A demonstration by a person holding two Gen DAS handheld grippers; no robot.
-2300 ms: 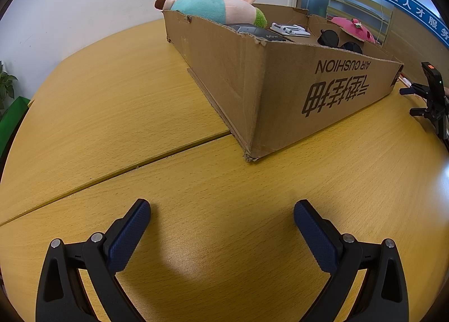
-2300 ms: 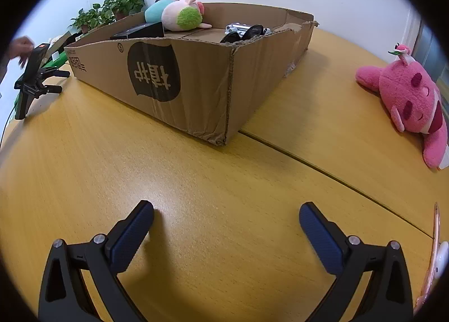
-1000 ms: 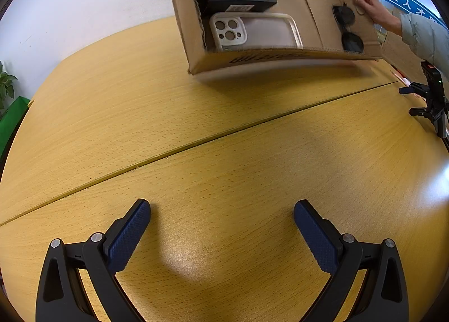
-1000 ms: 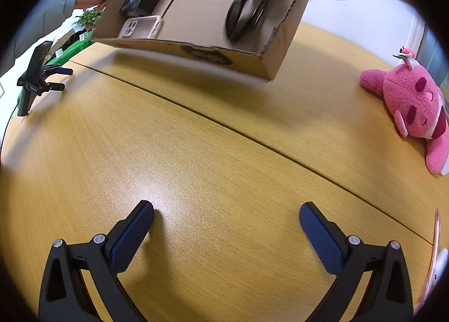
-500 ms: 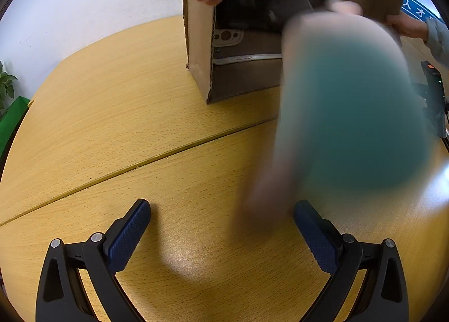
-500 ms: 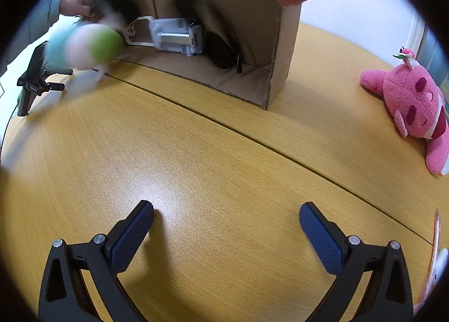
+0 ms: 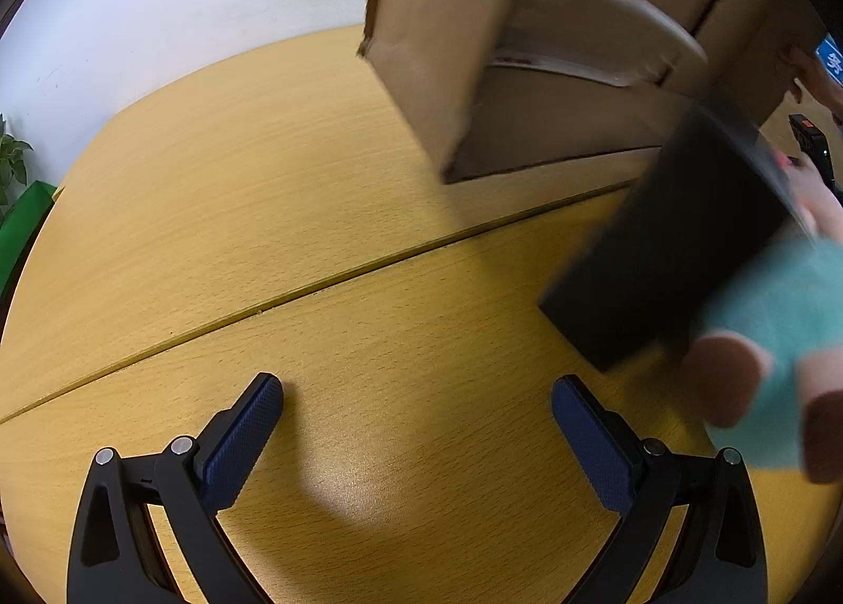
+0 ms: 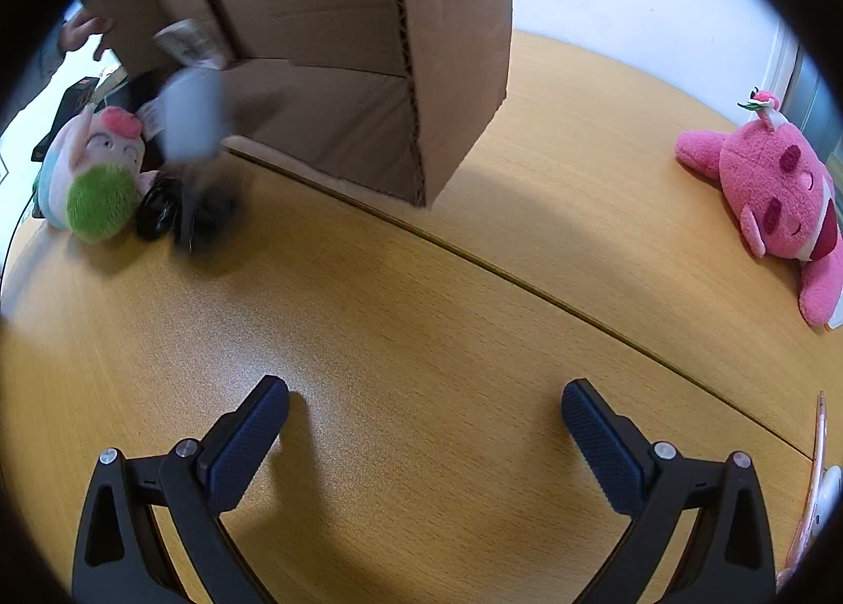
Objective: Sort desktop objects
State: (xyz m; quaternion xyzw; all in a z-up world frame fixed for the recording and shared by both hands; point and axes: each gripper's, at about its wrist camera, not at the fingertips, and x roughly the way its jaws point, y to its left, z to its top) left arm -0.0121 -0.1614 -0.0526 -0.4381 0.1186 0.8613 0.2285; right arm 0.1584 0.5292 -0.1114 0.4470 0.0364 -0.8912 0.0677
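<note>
A cardboard box (image 7: pixel 437 40) is held tipped up above the wooden table (image 7: pixel 263 214); it also shows in the right wrist view (image 8: pixel 358 51). Its contents spill out. A black box (image 7: pixel 664 246), blurred, lands beside a teal plush toy (image 7: pixel 780 335). In the right wrist view the plush toy (image 8: pixel 89 172) lies on the table beside black sunglasses (image 8: pixel 168 209), with a pale blurred object (image 8: pixel 189 119) falling above them. My left gripper (image 7: pixel 416 409) and right gripper (image 8: pixel 424 417) are open and empty, low over the table.
A pink plush toy (image 8: pixel 774 198) lies at the right of the table. A hand (image 8: pixel 79 32) grips the box's far end. A phone on a tripod (image 7: pixel 814 146) stands at the right edge. A green plant (image 7: pixel 10 167) is at the left.
The cardboard box has been lifted off the table and tipped further upright. The teal plush toy, black box and sunglasses have fallen out onto the table. Both grippers stayed still.
</note>
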